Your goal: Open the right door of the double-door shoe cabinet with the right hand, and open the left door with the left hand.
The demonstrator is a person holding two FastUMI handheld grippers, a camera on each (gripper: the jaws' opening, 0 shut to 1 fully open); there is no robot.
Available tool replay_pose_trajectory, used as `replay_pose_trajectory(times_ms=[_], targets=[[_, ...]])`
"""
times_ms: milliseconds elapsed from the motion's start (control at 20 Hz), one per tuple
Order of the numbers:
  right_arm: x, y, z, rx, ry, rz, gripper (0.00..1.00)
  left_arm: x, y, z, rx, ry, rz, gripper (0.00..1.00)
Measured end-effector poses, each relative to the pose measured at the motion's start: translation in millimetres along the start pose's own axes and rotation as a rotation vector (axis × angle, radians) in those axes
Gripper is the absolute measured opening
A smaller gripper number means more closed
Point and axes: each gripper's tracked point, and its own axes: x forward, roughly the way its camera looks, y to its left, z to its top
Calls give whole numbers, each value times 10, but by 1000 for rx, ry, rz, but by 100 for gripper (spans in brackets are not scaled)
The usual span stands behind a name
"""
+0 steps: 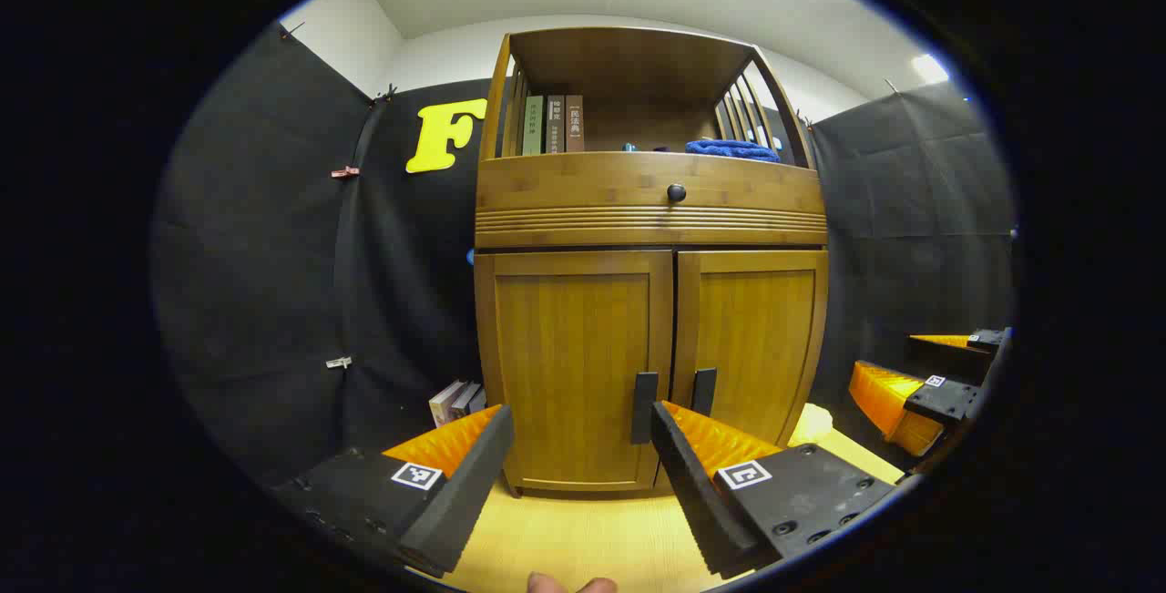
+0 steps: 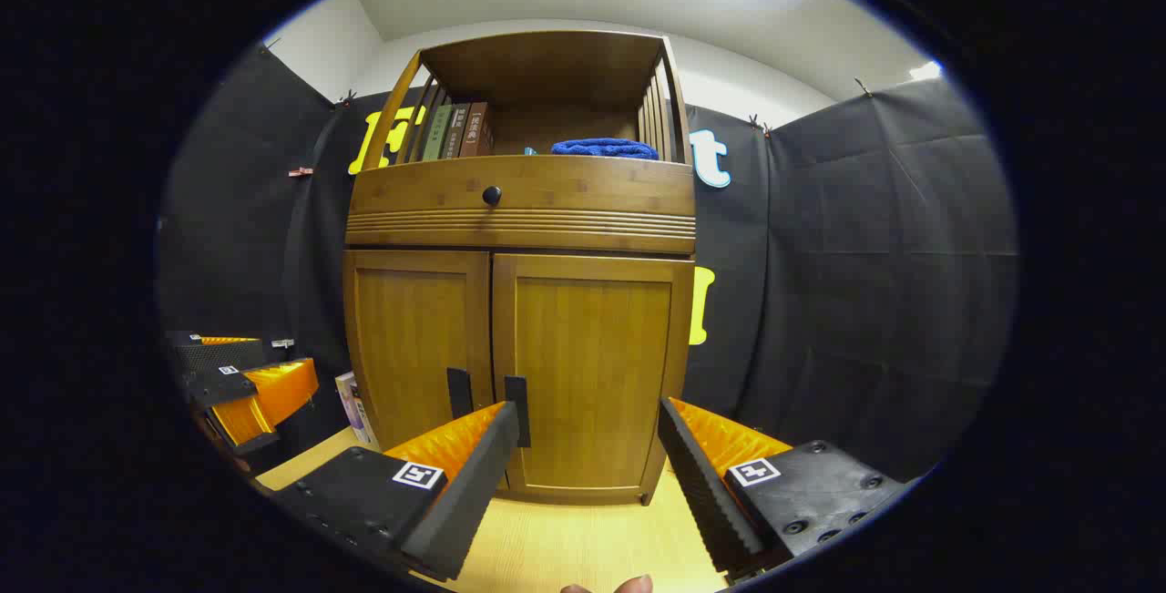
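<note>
The shoe cabinet [image 1: 651, 301] stands straight ahead of me on the pale wooden floor [image 1: 583, 538], against the black cloth wall, with both doors closed. The right door [image 2: 592, 374] and the left door [image 1: 574, 365] meet at the centre seam, and each carries a dark upright handle low beside that seam: the right door's handle [image 2: 517, 411] and the left door's handle [image 1: 644, 408]. Those bars are where I would take hold, pinching each across its width. The doors look like stiff framed wood panels, so I expect them to swing rigidly on their outer edges, with moderate weight and no flex; the smooth bars could slip if I grip lightly.

My right claw [image 2: 583, 475] is spread wide and holds nothing, short of the cabinet. My left claw [image 1: 583, 475] is likewise wide apart and empty, its fingers framing the left handle without touching it.

Above the doors sits a drawer with a round knob [image 1: 676, 193], and on the open shelf are books [image 1: 553, 124] and a blue cloth [image 1: 731, 150].
</note>
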Motion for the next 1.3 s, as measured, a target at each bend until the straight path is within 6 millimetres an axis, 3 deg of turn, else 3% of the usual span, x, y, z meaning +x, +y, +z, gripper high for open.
replay_pose_trajectory(times_ms=[500,550,600,950,1150,1300], targets=[[7,16,98,-17,-34,-10,97,-2,6,-2,-2,-7,0,92],[8,25,112,-19,-38,-10,97,1,2,2,-3,-8,-1,96],[7,37,115,-19,-41,-8,97,0,0,-17,-4,-7,-1,92],[48,62,65,-14,-25,11,98,-2,20,-22,-1,-6,7,94],[171,141,37,-10,-21,36,98,-17,72,-51,-10,1,13,94],[409,324,-38,-8,-17,54,97,-4,111,-96,-15,6,15,92]])
